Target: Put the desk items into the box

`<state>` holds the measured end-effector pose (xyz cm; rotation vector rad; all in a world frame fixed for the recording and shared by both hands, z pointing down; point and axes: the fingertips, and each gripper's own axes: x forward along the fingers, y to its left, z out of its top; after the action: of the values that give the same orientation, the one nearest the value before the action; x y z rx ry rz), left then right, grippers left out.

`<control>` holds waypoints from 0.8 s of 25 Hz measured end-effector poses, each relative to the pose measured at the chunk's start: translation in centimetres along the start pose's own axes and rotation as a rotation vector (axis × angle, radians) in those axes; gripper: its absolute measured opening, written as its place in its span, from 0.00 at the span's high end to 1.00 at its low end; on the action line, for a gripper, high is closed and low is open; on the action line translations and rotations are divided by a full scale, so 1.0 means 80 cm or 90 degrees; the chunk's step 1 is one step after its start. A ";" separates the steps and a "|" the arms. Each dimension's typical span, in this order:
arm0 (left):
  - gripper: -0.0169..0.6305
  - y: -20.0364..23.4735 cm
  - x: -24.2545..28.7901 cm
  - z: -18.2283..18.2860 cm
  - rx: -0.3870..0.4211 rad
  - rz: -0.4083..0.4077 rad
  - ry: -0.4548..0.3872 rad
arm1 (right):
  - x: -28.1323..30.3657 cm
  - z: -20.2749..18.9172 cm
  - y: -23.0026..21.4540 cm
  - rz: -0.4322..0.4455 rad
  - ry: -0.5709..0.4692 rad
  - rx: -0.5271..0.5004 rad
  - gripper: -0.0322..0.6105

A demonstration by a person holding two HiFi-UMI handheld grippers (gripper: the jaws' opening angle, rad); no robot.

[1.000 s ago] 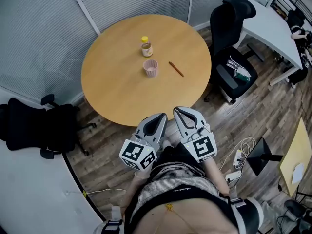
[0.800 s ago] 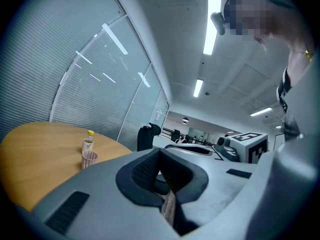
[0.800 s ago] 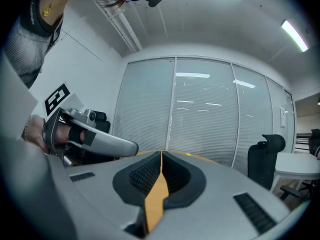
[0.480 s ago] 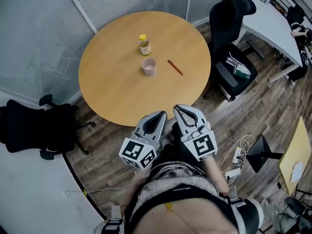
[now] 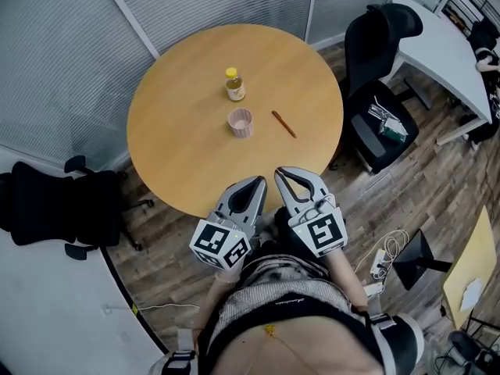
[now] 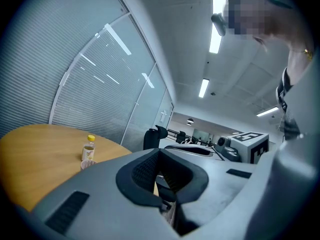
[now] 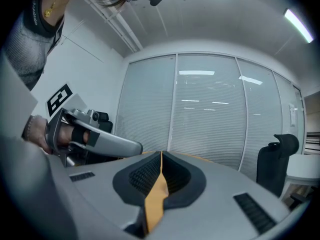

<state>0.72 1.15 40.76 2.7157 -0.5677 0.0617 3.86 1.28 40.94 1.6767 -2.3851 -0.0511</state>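
Left gripper [image 5: 256, 184] and right gripper [image 5: 283, 175] are both sitting closed and empty at the round table's [image 5: 180, 158] near edge. Yellow-capped bottle [image 5: 234, 86], pink cup [image 5: 241, 122] and brown pencil [image 5: 283, 123] are lying mid-table, well apart from both. All are likely light: the bottle is probably slick, so grip its body; pinch the thin pencil mid-shaft. Only the head view is showing the pencil.

Head view overhead, gripper views low, sharing table [image 5: 187, 131]

Bright, even ceiling light; fisheye-warped edges.
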 end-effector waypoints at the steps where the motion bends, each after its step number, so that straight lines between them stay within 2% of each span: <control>1: 0.97 0.005 0.007 0.003 0.001 0.004 -0.001 | 0.006 0.000 -0.006 0.006 -0.001 -0.002 0.91; 20: 0.97 0.052 0.105 0.031 0.000 0.088 -0.018 | 0.073 -0.002 -0.100 0.098 -0.017 -0.022 0.91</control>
<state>6.69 -6.46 40.81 2.6767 -0.7633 0.0598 9.42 -6.96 40.80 1.4809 -2.5102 -0.0876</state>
